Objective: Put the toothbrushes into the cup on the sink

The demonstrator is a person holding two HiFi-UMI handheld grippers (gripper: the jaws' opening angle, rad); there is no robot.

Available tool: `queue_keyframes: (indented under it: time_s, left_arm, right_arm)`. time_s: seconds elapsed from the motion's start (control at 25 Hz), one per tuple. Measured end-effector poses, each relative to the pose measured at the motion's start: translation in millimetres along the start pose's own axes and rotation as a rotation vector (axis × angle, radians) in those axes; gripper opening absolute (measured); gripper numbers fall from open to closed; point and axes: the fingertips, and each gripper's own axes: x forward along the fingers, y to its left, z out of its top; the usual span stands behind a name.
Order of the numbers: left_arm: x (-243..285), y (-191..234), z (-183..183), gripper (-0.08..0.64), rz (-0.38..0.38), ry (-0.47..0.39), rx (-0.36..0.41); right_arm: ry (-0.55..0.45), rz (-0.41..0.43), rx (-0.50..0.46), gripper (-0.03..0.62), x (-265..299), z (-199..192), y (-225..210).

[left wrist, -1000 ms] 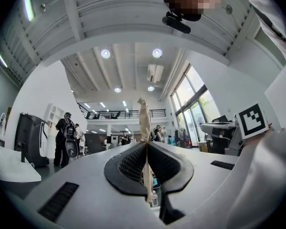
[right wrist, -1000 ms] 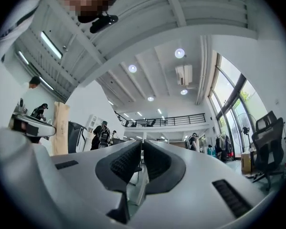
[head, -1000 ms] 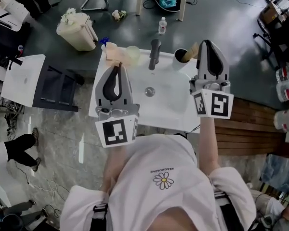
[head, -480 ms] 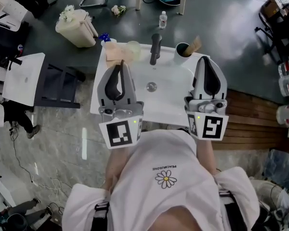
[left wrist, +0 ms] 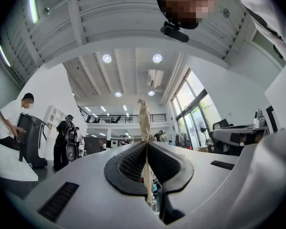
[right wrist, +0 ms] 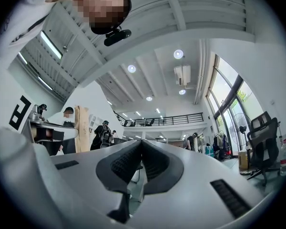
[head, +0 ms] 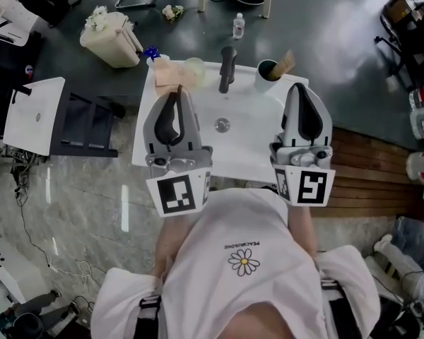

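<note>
Two grippers are counted: the left gripper and the right gripper. One sink, one black faucet and one cup are seen. One wrapped toothbrush is seen in the cup, and a second wrapped toothbrush between the left jaws. One bottle is seen on the floor.

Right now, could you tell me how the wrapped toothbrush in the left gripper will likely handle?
Probably light and stiff: the wrapped toothbrush stands straight beyond the shut left gripper without sagging. Its thin, creased wrapping may slide or crumple under a hard squeeze.
</note>
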Motion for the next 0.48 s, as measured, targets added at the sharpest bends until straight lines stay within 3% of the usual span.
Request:
queue_keyframes:
  time_s: [0.28,0.48]
  left_arm:
    - [35,14,10,0.026,-0.026,-0.048,0.068]
    - [77,26,-25,0.025,-0.043,0.020,0.071]
  right_arm:
    - [0.016,0.010,0.008,0.012,3,-3,-2]
    - [0.038,0.007,0.003,0.012,-3,-6,1]
